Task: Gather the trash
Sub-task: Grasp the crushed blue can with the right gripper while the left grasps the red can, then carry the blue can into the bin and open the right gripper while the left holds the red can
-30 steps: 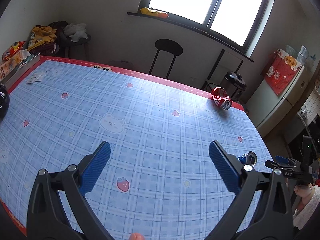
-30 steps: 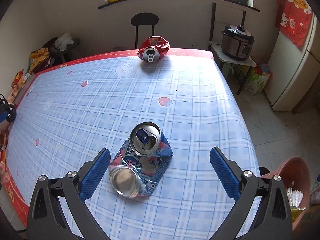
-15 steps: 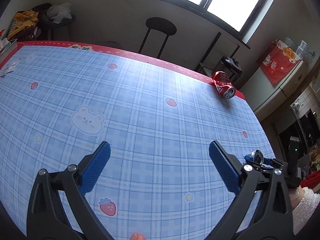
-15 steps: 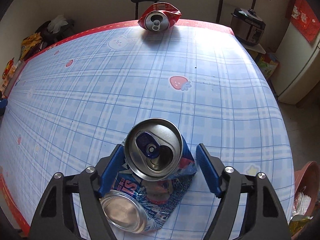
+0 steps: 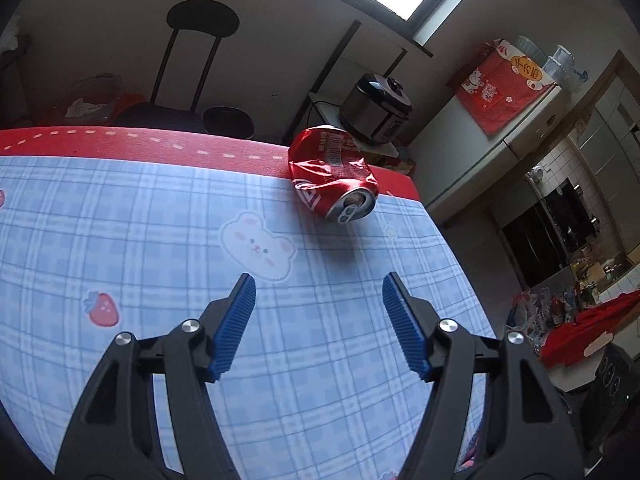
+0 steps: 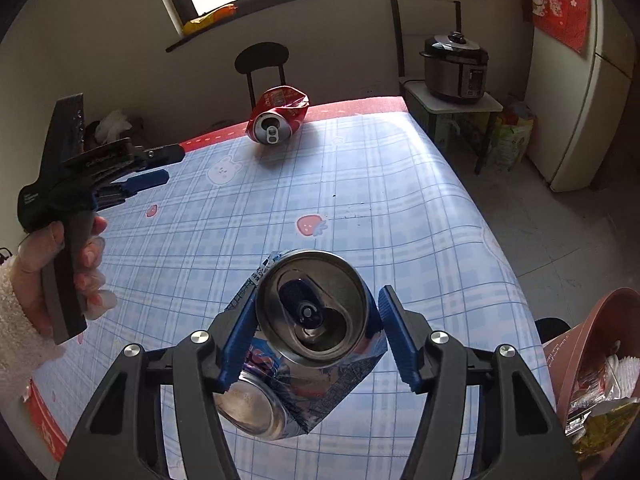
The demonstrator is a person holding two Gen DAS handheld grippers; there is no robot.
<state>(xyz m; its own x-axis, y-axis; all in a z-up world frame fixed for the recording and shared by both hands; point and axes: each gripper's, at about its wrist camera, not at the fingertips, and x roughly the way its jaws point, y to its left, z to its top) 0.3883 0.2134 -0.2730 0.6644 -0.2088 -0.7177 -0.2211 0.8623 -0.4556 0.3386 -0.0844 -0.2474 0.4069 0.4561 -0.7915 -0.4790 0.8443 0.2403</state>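
so far neither can is binned. the right hand-held gripper [image 6: 316,336] is closing on the crushed blue can [image 6: 304,360], pads touching it. the left hand-held gripper [image 5: 318,320], closing with nothing between its pads, nears the crushed red can [image 5: 334,174]; the bin [image 6: 592,344] waits beside the bench [image 6: 400,200].

We note two crushed cans on the blue plaid tablecloth [image 6: 400,208]. The red can [image 5: 334,174] lies on its side at the far red border, dented, its opened top facing the near side. The blue can [image 6: 308,344] is folded at mid-body: silver opened top tilted up, its silver base end lower left.
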